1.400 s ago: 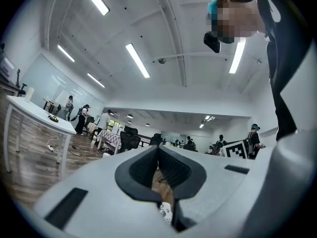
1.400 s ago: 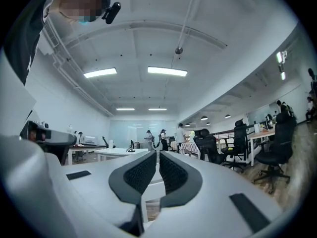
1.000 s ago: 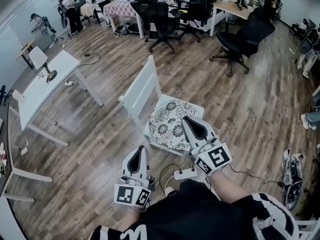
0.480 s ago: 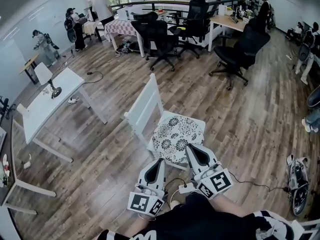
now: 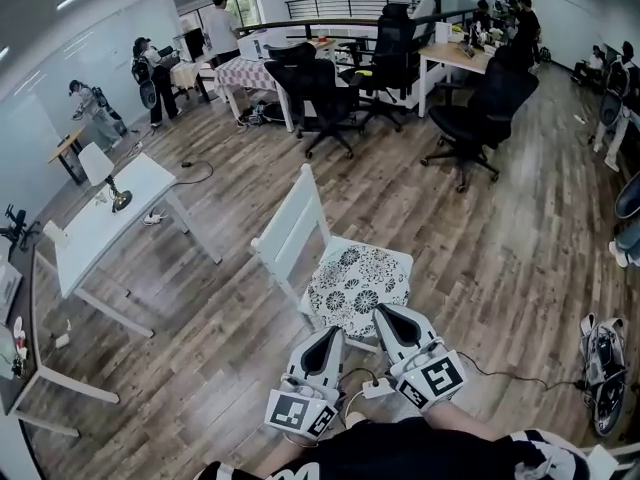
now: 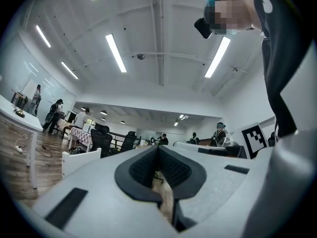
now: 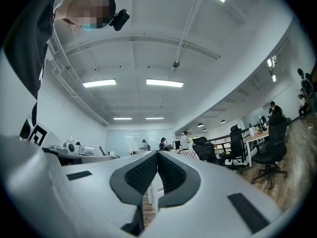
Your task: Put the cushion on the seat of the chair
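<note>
**Cushion on the seat, both claws clenched and empty**

Nearest, close to the person's body, the left gripper [image 5: 332, 331] and the right gripper [image 5: 386, 312] hang side by side. Each has its jaws pressed together on nothing, tips pointing toward the chair [image 5: 289, 226]. A white power strip [image 5: 377, 388] lies on the floor between them. Just beyond, the patterned cushion [image 5: 358, 278] lies flat on the white chair's seat, apart from both grippers. The placing step looks finished. At most, the next move calls for squaring the cushion. Farther off stand black office chairs [image 5: 320, 83].
</note>
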{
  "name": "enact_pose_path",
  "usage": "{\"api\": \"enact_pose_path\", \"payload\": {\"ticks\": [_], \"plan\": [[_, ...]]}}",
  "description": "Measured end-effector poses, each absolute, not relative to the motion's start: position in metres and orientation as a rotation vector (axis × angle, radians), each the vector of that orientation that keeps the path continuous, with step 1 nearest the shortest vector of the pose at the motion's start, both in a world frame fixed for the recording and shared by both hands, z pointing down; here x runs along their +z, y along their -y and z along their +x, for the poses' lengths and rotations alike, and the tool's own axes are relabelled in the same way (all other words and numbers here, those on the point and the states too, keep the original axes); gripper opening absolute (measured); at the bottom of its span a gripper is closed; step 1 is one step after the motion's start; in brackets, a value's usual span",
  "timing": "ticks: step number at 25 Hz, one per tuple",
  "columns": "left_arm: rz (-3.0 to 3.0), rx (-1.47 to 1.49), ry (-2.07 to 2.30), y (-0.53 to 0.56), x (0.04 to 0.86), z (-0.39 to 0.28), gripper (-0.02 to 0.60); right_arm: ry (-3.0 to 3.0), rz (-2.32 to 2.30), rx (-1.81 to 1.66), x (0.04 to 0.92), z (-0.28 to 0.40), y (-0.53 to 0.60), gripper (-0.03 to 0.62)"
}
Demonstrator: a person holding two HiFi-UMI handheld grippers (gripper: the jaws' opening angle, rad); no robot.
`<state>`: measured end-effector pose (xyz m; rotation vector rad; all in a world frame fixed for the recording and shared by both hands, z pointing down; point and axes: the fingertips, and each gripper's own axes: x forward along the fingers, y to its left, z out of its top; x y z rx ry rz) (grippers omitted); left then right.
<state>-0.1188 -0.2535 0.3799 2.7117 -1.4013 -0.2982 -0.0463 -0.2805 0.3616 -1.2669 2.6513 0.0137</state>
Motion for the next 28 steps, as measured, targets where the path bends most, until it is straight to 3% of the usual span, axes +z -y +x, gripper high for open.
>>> {"api": "enact_pose_path", "payload": {"ticks": [28], "plan": [[2.641,-0.307,1.526,0.096,0.387,0.023,0.006,-2.761,-1.054,-0.028,0.364,0.075,0.119,0.020]]}}
